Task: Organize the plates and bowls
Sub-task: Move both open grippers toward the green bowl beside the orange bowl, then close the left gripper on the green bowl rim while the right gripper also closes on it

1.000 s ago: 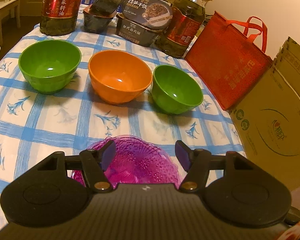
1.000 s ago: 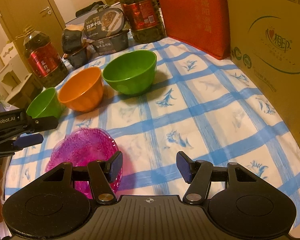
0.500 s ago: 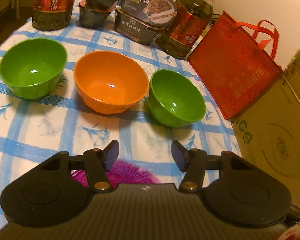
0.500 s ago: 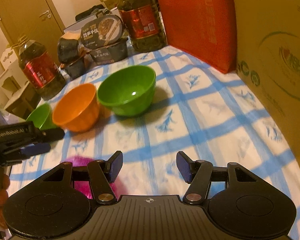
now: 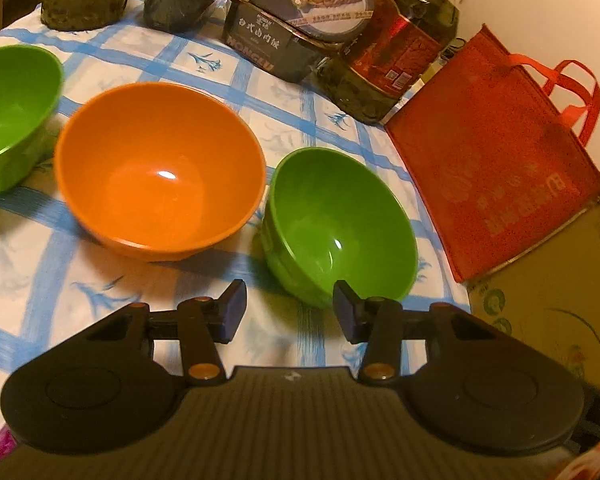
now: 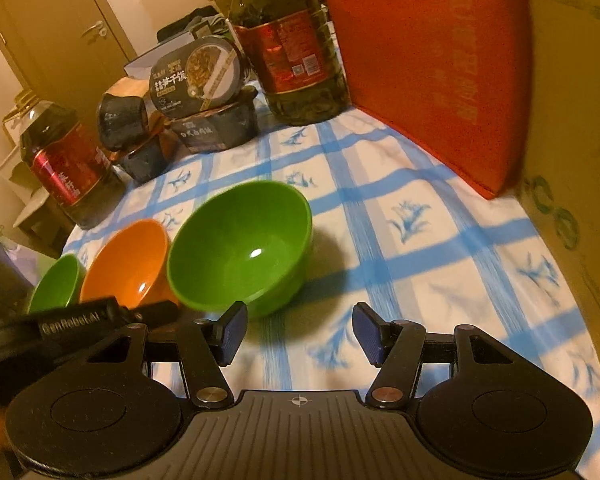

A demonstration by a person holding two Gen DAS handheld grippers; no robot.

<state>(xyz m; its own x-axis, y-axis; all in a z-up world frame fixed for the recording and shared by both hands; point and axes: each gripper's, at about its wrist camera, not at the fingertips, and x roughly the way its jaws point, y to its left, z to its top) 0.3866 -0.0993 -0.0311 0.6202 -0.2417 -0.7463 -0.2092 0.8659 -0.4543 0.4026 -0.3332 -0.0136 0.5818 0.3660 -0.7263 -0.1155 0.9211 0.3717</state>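
Bowls sit upright in a row: green bowl (image 5: 340,224), orange bowl (image 5: 159,168), another green. My left tongs (image 5: 285,310) have been narrowing, empty; my right tongs (image 6: 300,332) gape half-wide, empty. Purple plate has slipped from view.

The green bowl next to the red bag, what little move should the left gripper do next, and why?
Probably ease forward until the near rim sits between the fingers. The left gripper, whose jaws have just been closing, holds nothing; it hangs just short of the green bowl, which stands upright beside the orange bowl. The right gripper is empty too.
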